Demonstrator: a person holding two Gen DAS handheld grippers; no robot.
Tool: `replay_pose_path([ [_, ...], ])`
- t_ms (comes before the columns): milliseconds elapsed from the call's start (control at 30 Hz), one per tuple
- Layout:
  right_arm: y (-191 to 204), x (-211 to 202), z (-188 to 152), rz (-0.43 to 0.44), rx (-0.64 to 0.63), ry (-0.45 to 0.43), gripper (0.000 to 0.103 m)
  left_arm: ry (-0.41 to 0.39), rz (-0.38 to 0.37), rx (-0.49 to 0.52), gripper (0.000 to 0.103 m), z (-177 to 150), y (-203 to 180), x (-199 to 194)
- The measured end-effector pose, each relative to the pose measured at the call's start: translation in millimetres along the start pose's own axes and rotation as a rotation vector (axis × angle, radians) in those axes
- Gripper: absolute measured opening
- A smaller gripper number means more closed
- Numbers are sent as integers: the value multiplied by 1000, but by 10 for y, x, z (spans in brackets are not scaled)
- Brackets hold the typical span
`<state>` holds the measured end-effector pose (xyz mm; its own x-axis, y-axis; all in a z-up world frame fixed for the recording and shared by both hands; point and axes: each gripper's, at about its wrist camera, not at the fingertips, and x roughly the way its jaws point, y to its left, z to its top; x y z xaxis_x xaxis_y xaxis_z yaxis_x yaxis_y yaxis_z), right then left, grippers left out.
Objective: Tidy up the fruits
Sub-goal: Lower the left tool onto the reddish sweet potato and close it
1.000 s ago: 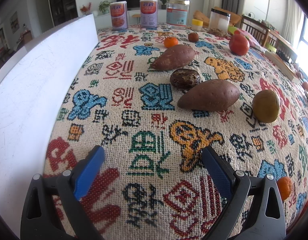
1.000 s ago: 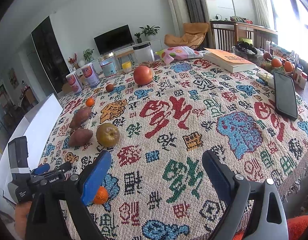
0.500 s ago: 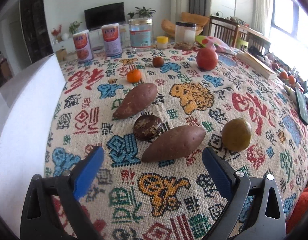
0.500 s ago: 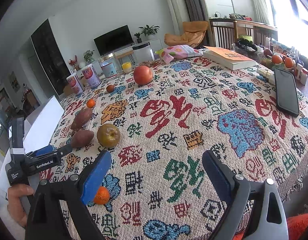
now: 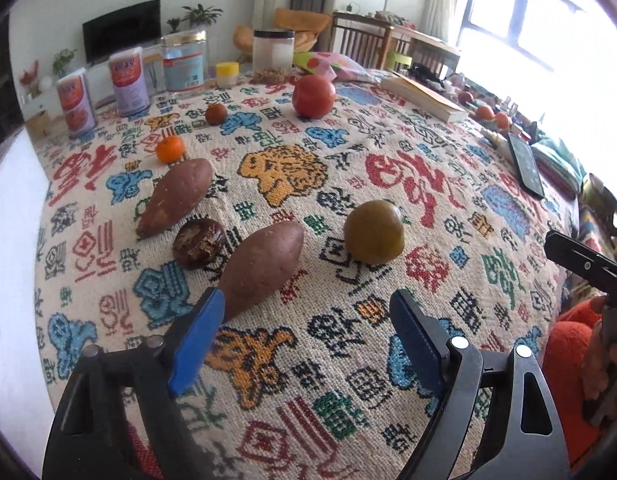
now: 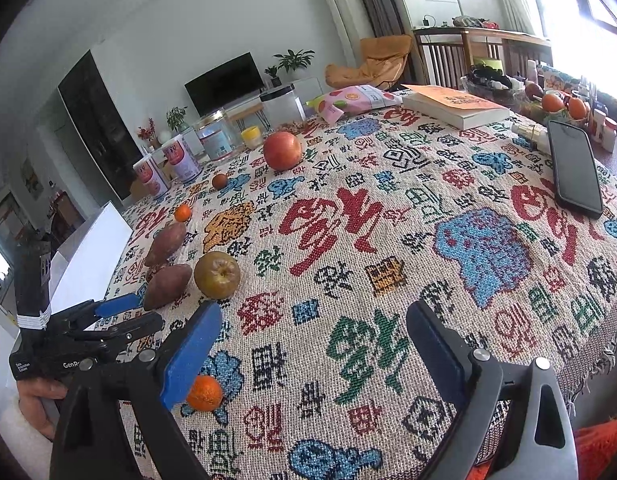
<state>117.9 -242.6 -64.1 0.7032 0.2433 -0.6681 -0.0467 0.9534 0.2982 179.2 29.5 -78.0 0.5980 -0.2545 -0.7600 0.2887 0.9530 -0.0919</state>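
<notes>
The nearer sweet potato (image 5: 262, 266) lies just ahead-left of the left gripper (image 5: 304, 336), pointing lengthwise toward its spread fingers; right gripper (image 6: 312, 344) gapes farther off.

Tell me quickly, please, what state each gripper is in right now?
Left gripper: open, holding nothing, above the cloth near a sweet potato.
Right gripper: open, holding nothing.

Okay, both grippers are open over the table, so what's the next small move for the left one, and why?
Probably ease the left gripper forward around the near sweet potato: its jaws are open and empty, and the potato's tip already lies beside the left finger.
</notes>
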Motion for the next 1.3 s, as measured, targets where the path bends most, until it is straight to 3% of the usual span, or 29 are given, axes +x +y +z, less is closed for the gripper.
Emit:
replay_pose_path([
  [67,5,14,1,1,0,5,93,16,98,26,86,72,7,110],
  [133,11,22,1,-3,-3,9,93,27,143,43,80,126,34,247],
  [267,-7,-14,-5,-2,3,-8,93,86,125,22,68,171,106,478],
  [400,-60,-22,-2,2,27,-10,94,112,106,15,50,176,105,534],
  [567,-52,-7,2,1,24,-3,94,128,119,-99,48,52,189,371],
  [767,-82,-13,2,9,35,-3,94,179,164,-309,47,-501,266,-119],
  [867,-79,11,3,11,38,9,94,187,173,-282,46,-711,156,-289],
  [1033,-103,43,1,23,54,27,94,197,167,-174,58,-767,52,-284],
  [1267,-258,98,-15,114,135,64,94,198,189,-104,58,-681,7,-149],
  [1300,-271,105,-18,125,142,68,94,195,194,-108,53,-679,22,-151],
])
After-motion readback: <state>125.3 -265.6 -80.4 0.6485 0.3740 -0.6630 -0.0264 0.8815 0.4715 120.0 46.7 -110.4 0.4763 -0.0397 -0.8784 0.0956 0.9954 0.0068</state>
